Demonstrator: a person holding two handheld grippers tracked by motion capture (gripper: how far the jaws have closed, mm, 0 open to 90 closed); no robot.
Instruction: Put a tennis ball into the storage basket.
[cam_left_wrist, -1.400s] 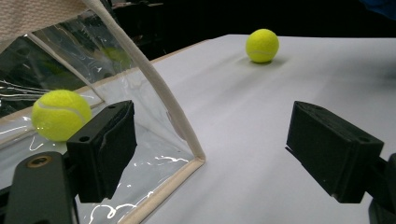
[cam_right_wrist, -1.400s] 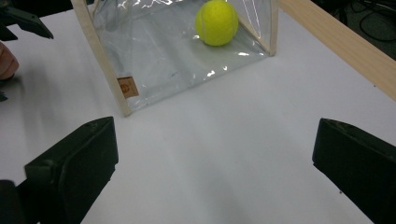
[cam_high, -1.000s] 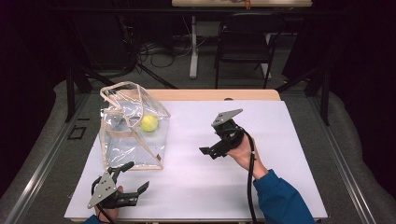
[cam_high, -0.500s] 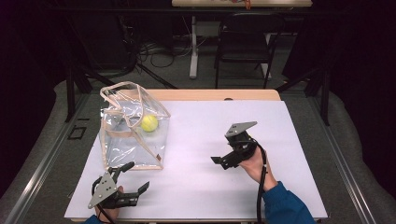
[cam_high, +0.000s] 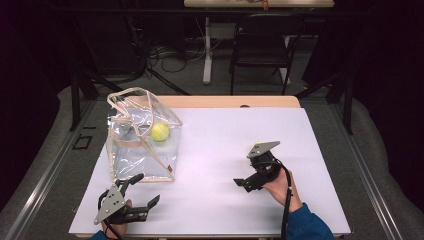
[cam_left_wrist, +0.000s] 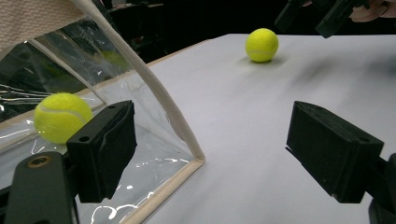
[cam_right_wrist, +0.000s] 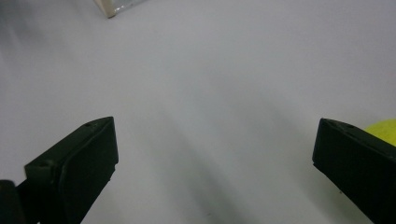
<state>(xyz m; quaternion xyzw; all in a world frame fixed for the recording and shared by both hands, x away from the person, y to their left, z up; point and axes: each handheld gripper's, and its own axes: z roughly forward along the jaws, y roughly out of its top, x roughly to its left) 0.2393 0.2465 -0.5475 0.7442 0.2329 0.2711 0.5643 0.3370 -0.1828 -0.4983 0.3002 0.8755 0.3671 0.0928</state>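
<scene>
I see one tennis ball lying free on the white worktop, just beside my right gripper; in the right gripper view its yellow edge shows behind one jaw. A second tennis ball lies inside the clear bag, which stands on the left part of the worktop with its cream handles up. My right gripper has its jaws wide open and holds nothing, low over the worktop. My left gripper is at the near edge, just in front of the bag's corner, and its jaws are open and empty too.
</scene>
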